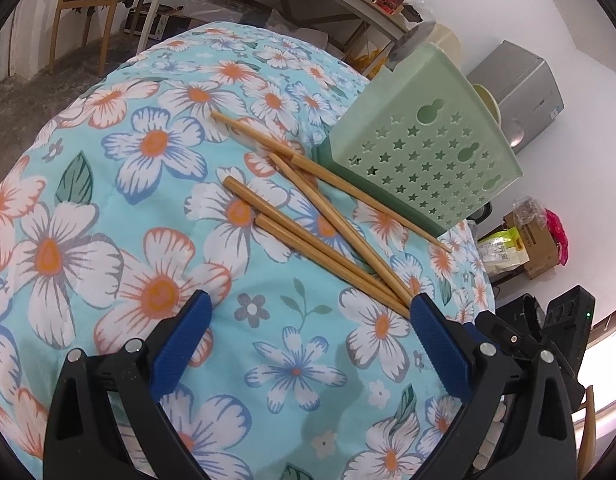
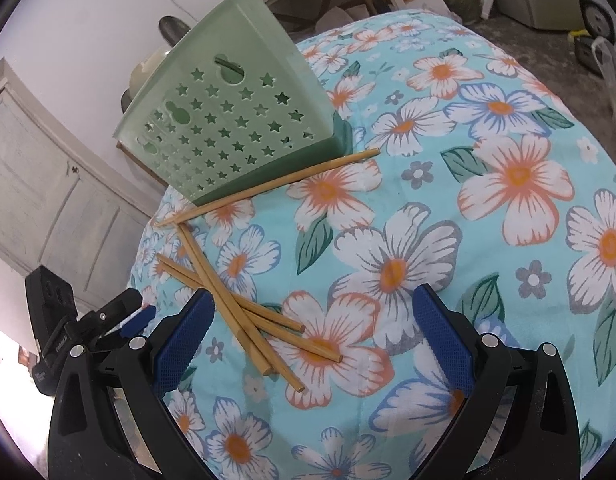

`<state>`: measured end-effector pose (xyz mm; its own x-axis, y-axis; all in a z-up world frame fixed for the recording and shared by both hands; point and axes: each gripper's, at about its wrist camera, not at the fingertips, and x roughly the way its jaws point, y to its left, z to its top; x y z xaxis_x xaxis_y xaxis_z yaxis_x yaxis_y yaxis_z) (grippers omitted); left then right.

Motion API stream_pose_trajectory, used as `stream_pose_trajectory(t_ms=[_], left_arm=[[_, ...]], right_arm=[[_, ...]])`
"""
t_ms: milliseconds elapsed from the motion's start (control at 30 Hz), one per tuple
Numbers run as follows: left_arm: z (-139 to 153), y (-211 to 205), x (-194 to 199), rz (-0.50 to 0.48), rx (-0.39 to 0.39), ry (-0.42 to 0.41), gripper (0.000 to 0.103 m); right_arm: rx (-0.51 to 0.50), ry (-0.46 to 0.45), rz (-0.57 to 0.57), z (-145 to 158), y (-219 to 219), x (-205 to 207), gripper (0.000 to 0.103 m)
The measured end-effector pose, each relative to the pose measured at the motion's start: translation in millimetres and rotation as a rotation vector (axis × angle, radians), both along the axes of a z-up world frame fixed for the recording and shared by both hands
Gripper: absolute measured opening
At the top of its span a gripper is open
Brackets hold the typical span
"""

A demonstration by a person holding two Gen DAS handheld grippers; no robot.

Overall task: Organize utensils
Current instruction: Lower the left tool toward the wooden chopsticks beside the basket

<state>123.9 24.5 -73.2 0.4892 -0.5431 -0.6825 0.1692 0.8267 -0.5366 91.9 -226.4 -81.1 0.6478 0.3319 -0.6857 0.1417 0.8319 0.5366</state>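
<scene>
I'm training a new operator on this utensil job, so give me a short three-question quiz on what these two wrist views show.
1. True or false: the left claw grips a chopstick.
2. How many chopsticks lie on the floral cloth?
3. The green holder has: A) round holes only B) star cutouts C) solid walls.

Key: 1. False, both it and the right claw are open and empty. 2. Five: four crossed, one along the holder's base. 3. B.

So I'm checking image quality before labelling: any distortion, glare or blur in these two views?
Left wrist view: strong fisheye bulge of the floral tablecloth, blown-out glare at the lower right edge. Right wrist view: same bulge, dark vignette corners; the wooden chopsticks and pale green perforated plastic holder stay sharp.
</scene>
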Motion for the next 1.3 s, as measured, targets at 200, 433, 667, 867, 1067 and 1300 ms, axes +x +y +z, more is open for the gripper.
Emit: stream_pose_trajectory(t_ms=[200, 433, 667, 867, 1067, 1300], left_arm=[[0, -1, -2, 0.006, 0.009, -0.024, 0.097], [0, -1, -6, 0.015, 0.008, -0.038, 0.097], [2, -11, -8, -0.037, 0.09, -0.073, 0.097], [13, -16, -9, -0.079, 0.109, -0.12, 0.091], [32, -20, -2, -0.109, 0.08, -0.177, 0.076], [46, -35, 26, -0.136, 0.025, -0.155, 0.059]], right_arm=[[0.015, 0.005, -0.02, 0, -1, 0, 0.095], [-0.014, -0.026, -0.025, 0, 1, -7, 0.095], [-0.051, -0.025, 0.023, -1, 7, -6, 0.095], [-0.007, -0.006, 0.058, -2, 1, -2, 0.095], [0.028, 0.006, 0.063, -1, -5, -1, 0.095], [0.052, 0.007, 0.056, 0, -8, -3, 0.095]])
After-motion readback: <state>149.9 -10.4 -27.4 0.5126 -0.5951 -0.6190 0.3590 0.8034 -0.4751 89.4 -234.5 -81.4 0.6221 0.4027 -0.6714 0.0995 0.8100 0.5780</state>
